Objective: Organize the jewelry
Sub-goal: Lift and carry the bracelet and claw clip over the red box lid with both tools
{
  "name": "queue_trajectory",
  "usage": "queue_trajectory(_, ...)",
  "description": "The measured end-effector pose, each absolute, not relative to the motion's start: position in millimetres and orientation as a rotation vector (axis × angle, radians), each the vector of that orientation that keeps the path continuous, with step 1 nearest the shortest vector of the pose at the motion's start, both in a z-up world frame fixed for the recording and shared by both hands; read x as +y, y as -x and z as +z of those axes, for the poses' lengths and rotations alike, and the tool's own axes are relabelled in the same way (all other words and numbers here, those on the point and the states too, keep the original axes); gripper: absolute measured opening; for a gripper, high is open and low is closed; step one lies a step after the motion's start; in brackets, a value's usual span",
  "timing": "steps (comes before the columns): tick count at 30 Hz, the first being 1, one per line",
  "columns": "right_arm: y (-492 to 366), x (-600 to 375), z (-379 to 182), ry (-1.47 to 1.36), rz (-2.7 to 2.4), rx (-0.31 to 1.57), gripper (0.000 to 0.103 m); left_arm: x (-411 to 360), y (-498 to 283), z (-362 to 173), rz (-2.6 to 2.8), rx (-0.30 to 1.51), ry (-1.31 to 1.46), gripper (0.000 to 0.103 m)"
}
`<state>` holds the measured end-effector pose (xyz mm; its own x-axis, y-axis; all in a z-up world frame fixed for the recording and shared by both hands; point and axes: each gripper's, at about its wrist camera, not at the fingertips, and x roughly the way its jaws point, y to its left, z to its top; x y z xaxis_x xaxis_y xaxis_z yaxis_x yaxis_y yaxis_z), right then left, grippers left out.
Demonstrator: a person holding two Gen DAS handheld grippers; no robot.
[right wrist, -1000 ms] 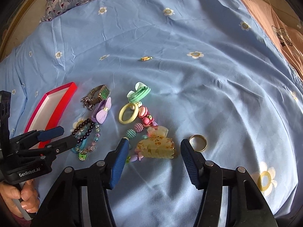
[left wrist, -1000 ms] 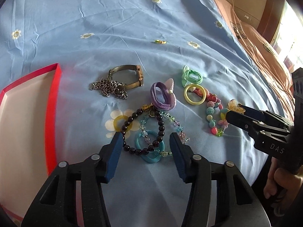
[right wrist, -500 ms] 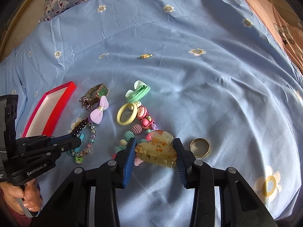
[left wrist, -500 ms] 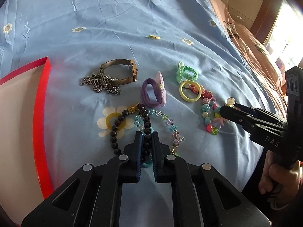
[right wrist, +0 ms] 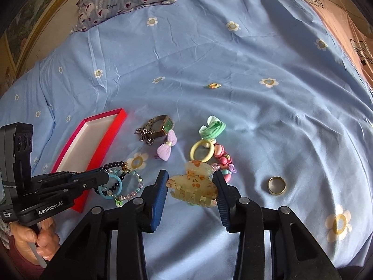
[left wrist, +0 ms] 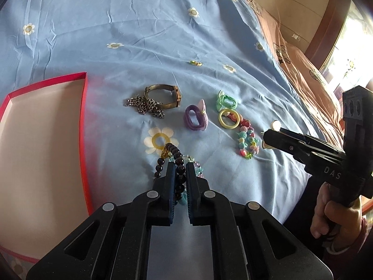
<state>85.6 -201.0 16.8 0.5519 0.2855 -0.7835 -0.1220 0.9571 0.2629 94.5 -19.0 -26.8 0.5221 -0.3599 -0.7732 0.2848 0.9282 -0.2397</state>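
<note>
Left wrist: black bead bracelet (left wrist: 178, 163) between hand-held gripper (left wrist: 178, 170) pads.

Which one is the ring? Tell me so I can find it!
Start at the red tray on the blue flowery bedsheet, then go right, past the pile of beads and hair ties. The gold ring lies alone just beyond the yellow hair claw. It is plain shiny metal, unlike its colourful neighbours.

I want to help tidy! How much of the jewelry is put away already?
Nothing yet: the red box looks empty. The left gripper is shut on the black bead bracelet, the right gripper on the hair claw. The watch, the gold ring and the hair ties still wait.
</note>
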Motion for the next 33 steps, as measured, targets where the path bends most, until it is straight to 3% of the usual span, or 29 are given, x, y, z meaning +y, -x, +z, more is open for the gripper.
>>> queue_trajectory(13,-73,-172,15,-0.156,0.308,0.975,0.04,-5,-70,-47,-0.362,1.006,0.089,0.014)
queue_trajectory(22,-69,-171,13,-0.163,0.316,0.976,0.04,-26,-94,-44,-0.386,0.998,0.034,0.015)
queue_trajectory(25,-70,-173,13,-0.171,0.316,0.978,0.04,-40,-102,-50,-0.407,1.016,-0.015,0.014)
queue_trajectory(26,-71,-174,12,-0.174,0.315,0.979,0.04,-43,-103,-52,-0.412,1.017,-0.027,0.007)
queue_trajectory(33,-71,-170,11,-0.17,0.329,0.977,0.04,-31,-97,-44,-0.391,0.973,-0.017,0.006)
